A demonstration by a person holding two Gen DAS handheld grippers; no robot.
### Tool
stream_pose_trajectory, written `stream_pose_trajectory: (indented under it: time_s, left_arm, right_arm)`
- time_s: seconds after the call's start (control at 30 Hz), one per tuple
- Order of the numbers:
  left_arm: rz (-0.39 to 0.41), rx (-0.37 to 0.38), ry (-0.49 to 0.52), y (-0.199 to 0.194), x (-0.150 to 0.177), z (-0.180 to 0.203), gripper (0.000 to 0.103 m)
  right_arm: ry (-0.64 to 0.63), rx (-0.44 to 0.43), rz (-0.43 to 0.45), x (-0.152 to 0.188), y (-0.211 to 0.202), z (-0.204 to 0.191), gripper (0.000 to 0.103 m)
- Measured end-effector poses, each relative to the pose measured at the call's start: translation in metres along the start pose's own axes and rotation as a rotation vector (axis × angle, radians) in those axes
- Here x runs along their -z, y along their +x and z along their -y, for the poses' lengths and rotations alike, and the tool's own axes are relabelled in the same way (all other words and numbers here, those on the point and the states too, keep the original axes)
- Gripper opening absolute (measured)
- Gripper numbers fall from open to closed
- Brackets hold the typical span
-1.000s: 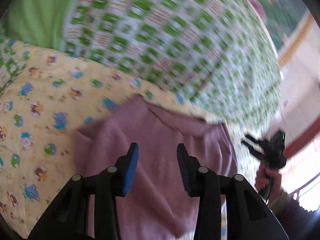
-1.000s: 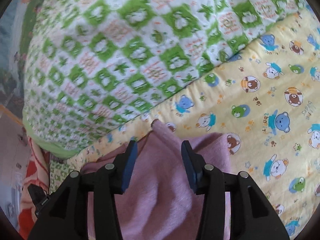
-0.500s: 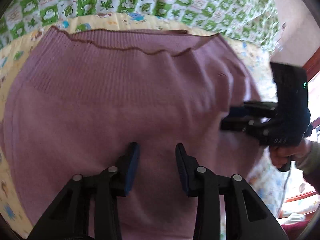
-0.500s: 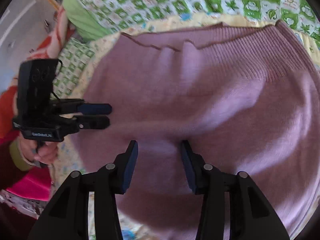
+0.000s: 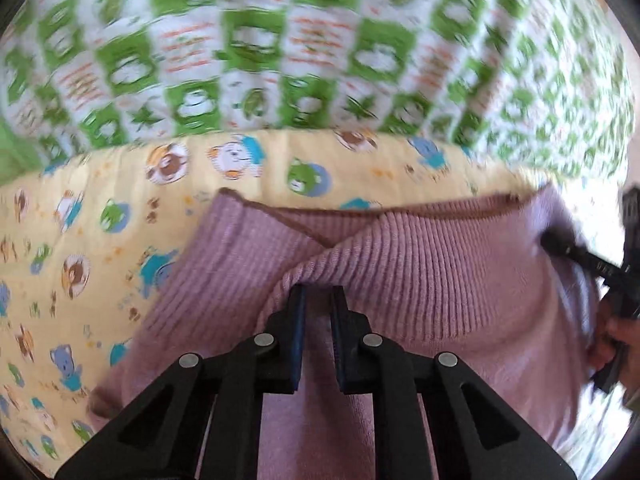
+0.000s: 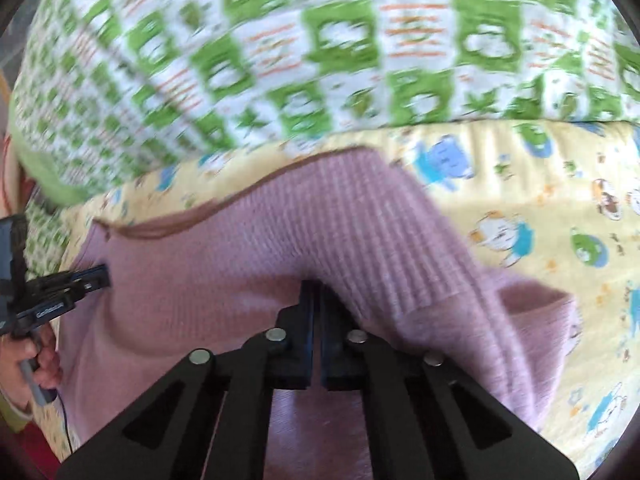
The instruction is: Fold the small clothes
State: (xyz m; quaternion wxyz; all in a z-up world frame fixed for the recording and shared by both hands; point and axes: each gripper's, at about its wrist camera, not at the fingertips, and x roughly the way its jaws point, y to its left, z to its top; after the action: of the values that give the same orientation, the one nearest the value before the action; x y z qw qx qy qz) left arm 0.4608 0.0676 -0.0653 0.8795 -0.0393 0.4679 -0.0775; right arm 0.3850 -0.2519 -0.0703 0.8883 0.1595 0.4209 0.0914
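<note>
A small mauve knit garment (image 5: 432, 280) with a ribbed band and brown-trimmed edge lies on a yellow cartoon-print sheet (image 5: 100, 208). My left gripper (image 5: 318, 294) is shut on a pinched fold of the ribbed band, which bunches up around its tips. My right gripper (image 6: 318, 290) is shut tight on another fold of the same garment (image 6: 248, 248). Each gripper shows at the edge of the other's view: the right one (image 5: 560, 246) touching the garment's right side, the left one (image 6: 94, 276) at its left side.
A green-and-white checked quilt (image 5: 320, 48) is heaped just behind the garment, also filling the top of the right wrist view (image 6: 320, 48). The yellow sheet (image 6: 560, 220) spreads to the sides. A red fabric patch (image 6: 16, 184) lies at far left.
Both grippers have closed from open onto folds of the garment. The views have pulled back and tilted up, so the ribbed band now bunches at the fingertips and the quilt fills the top.
</note>
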Motion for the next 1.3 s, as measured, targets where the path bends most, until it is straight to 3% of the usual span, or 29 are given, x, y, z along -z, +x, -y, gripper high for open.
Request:
stream_pose_trajectory:
  time_s: [0.17,0.23,0.33,0.4,0.53,0.63,0.7,0.8,0.87,0.93,1.03,1.1,1.23,1.3]
  left_arm:
    - [0.012,-0.043,-0.014,-0.016,0.015,-0.030,0.014]
    - [0.009,-0.060,-0.058,-0.025,0.021,-0.040,0.025]
    - [0.044,-0.043,-0.106,-0.043,0.024,-0.051,0.025]
    - [0.051,-0.042,-0.086,-0.046,0.018,-0.043,0.033]
    - [0.032,-0.023,-0.015,-0.029,0.001,-0.006,0.035]
    - [-0.015,-0.183,0.055,0.001,-0.012,0.011,0.037]
    - [-0.023,-0.195,0.024,0.009,-0.017,0.002,0.037]
    - [-0.016,-0.277,-0.050,0.010,-0.024,-0.019,0.036]
    - [-0.018,-0.309,-0.102,0.006,-0.022,-0.038,0.042]
    - [-0.025,-0.313,-0.120,0.004,-0.017,-0.048,0.048]
    - [-0.006,-0.294,-0.156,-0.014,-0.009,-0.053,0.048]
    - [0.016,-0.279,-0.171,-0.031,-0.002,-0.047,0.045]
    - [0.067,-0.141,-0.163,-0.074,0.029,-0.015,0.046]
    - [0.066,-0.092,-0.153,-0.086,0.050,0.003,0.046]
  right_arm:
    - [0.078,0.030,0.055,0.001,-0.023,0.022,0.000]
    - [0.106,0.025,0.059,0.002,-0.033,0.037,0.000]
    - [0.097,0.078,0.071,0.001,-0.045,0.039,0.005]
    - [0.108,0.036,0.077,0.002,-0.053,0.036,0.006]
    - [0.057,-0.051,0.056,0.005,-0.056,0.016,0.006]
    - [0.009,-0.068,0.014,0.008,-0.043,0.001,0.006]
    - [-0.010,0.035,0.009,0.007,-0.033,0.004,0.006]
    - [0.071,0.068,0.035,0.004,-0.033,0.035,0.005]
    - [0.112,0.085,0.050,0.001,-0.036,0.050,0.004]
    - [0.123,0.058,0.044,0.001,-0.039,0.054,0.004]
    - [0.116,0.093,0.067,0.003,-0.060,0.053,0.006]
    - [0.135,0.045,0.072,0.008,-0.070,0.047,0.008]
    - [0.118,-0.050,0.053,0.036,-0.100,0.036,0.014]
    - [0.102,-0.094,0.026,0.057,-0.112,0.031,0.027]
